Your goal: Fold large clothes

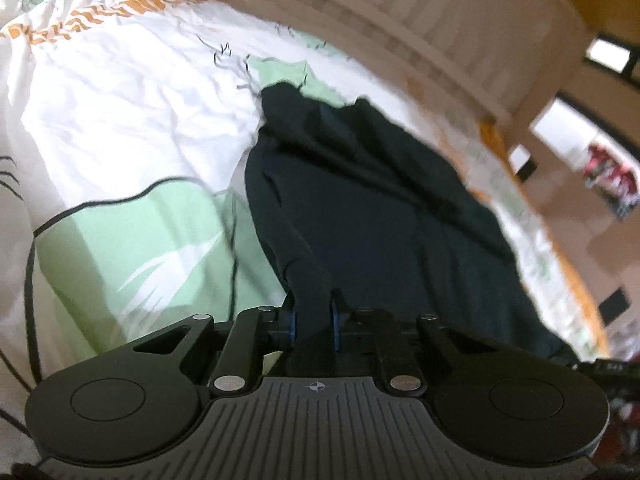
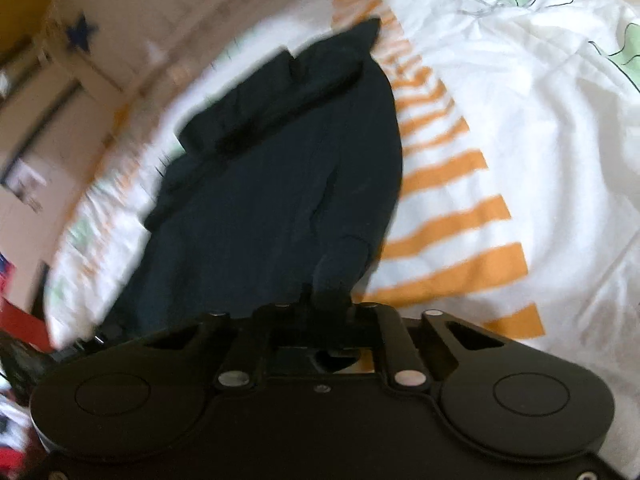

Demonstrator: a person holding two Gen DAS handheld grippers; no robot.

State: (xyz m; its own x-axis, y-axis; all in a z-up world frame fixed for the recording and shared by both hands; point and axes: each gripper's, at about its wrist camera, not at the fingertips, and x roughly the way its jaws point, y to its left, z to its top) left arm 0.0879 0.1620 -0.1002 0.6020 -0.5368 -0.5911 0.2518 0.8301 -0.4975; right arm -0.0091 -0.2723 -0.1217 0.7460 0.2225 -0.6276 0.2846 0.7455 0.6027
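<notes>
A large dark navy garment (image 1: 360, 200) lies stretched across a bed, rumpled at its far end. My left gripper (image 1: 314, 320) is shut on the garment's near edge, with cloth bunched between its blue-padded fingers. In the right wrist view the same garment (image 2: 280, 168) runs away from the camera, and my right gripper (image 2: 326, 300) is shut on a bunched fold of its near edge. Both grippers hold the near edge lifted off the bed. The fingertips are mostly hidden by the cloth.
The bed has a white quilt (image 1: 120, 112) with green leaf prints and orange stripes (image 2: 452, 220). A pale slatted bed frame (image 1: 420, 20) runs behind the bed. A blue star (image 2: 82, 34) marks furniture at the left. Red items (image 1: 608, 176) sit far right.
</notes>
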